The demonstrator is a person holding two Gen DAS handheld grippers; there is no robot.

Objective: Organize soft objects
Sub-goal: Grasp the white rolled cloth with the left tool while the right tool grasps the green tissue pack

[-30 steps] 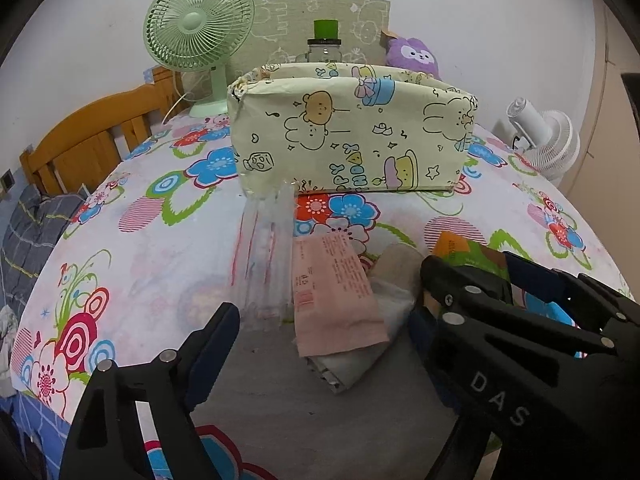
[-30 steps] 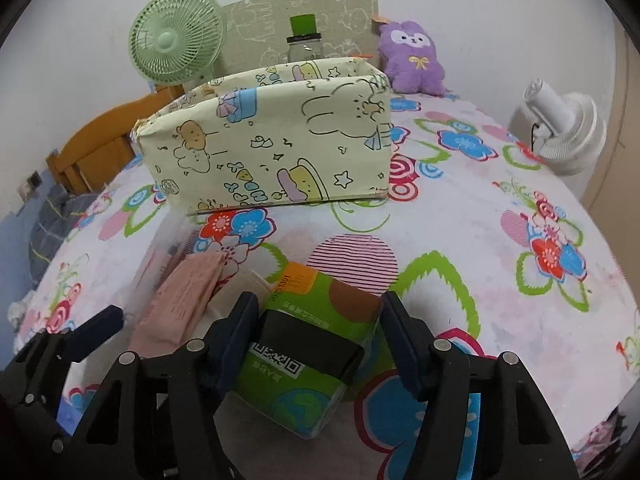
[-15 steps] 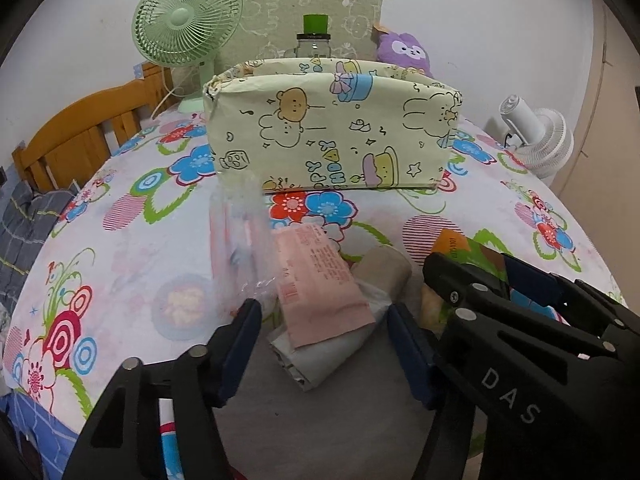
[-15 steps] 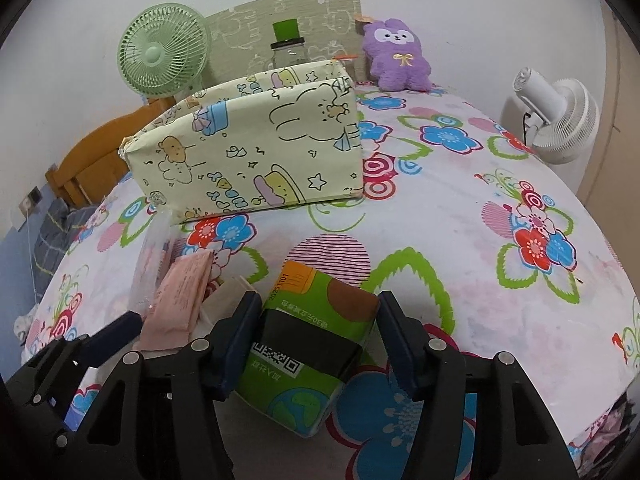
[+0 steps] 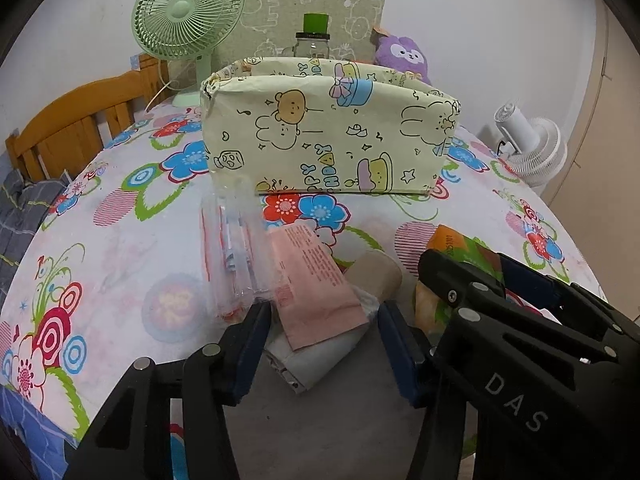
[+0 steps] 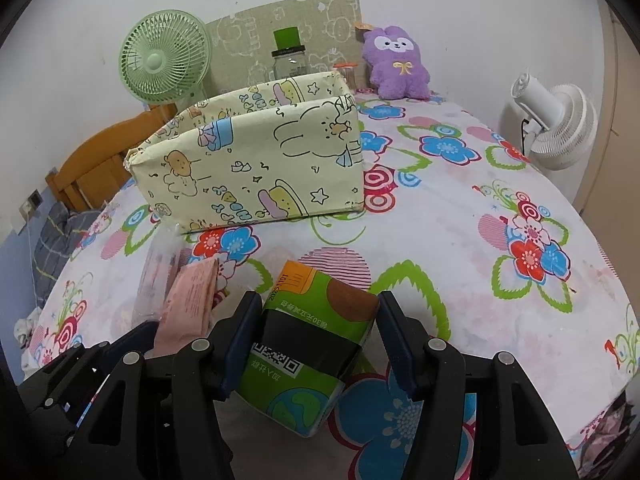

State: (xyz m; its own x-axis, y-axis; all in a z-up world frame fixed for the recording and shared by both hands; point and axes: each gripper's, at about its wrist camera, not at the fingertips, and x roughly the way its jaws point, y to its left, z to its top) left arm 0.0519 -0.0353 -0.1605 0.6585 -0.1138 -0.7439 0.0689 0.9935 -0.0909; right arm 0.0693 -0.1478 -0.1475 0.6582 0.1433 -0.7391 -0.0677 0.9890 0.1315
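Note:
My left gripper sits low over the flowered cloth, its jaws closing either side of a pink wipes pack that lies on a white packet. The pads flank the stack without clearly pressing it. A clear plastic packet lies just left of it and a beige roll just right. My right gripper is shut on a green tissue pack, a pad on each side. A cream cartoon-print box, open on top, stands behind both.
A green fan, a green-lidded jar and a purple plush stand at the back. A white fan is beyond the right edge, and a wooden headboard is at the left. The cloth's front edge drops off close to the grippers.
The left jaws have narrowed from wide apart to close around the pink pack and white packet. The right gripper keeps its hold on the green pack with barely any shift.

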